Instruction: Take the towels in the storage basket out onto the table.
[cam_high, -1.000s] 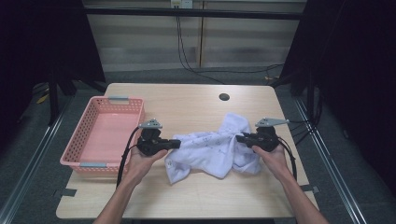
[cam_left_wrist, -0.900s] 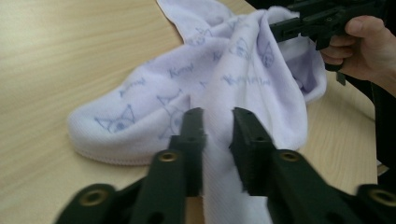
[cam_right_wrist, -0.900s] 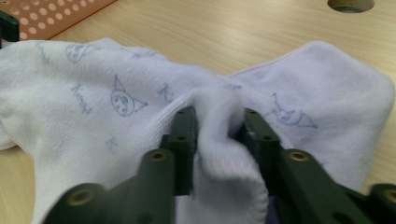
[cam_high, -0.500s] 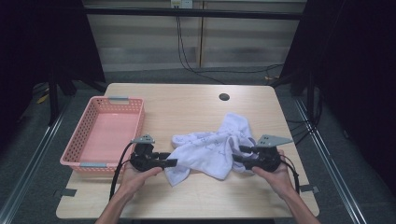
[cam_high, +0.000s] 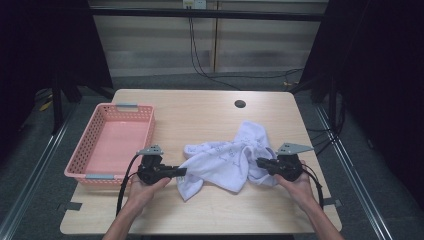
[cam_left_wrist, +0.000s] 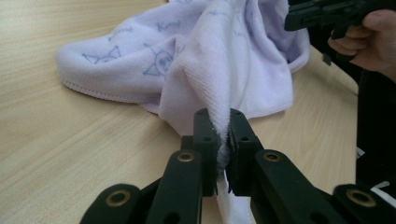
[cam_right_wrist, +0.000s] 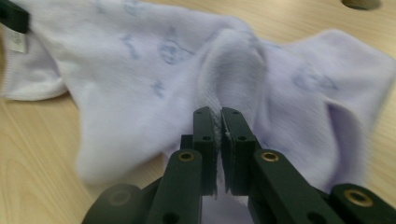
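High view, towel crumpled on worktop, left gripper fingers just closed pinching its left edge, right gripper fingers just closed pinching its right edge, pink basket left.

On the counter, the towel lies between my left gripper and right gripper; the basket sits left of them.

Towel cut off by top edge of left gripper view, its pinched fold hidden between the black jaws. Other gripper cropped at top right corner there. Blurred towel print in right gripper view; table hole clipped at top edge. Forearms cut by bottom edge of high view.
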